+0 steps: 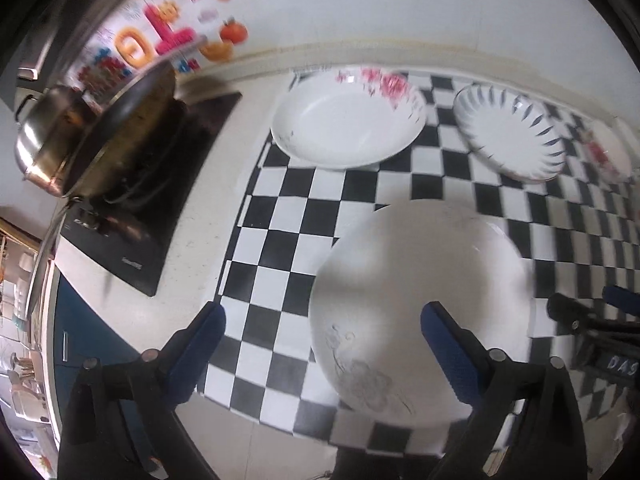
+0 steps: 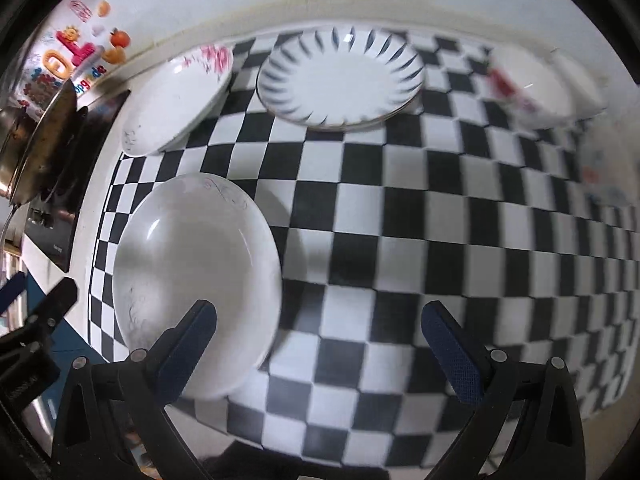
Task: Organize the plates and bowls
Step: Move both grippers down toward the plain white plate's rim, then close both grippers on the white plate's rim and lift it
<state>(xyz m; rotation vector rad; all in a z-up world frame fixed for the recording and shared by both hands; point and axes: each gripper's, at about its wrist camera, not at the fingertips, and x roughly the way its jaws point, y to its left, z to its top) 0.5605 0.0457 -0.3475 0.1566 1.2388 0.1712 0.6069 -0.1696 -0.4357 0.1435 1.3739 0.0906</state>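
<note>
While wide open, both grippers (left [image 1: 322, 342], right [image 2: 320, 340]) empty above plate [image 1: 420, 264].

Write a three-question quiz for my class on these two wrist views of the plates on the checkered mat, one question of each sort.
1. True or false: the left gripper grips the nearest plate.
2. Which dish lies closest to the stove? A) blue-streaked plate B) pink-flowered plate C) a mug
3. Fill in: both grippers' jaws stand ____.

Key: 1 false, it is open and holds nothing. 2 B. 3 open; the right gripper holds nothing either.
</note>
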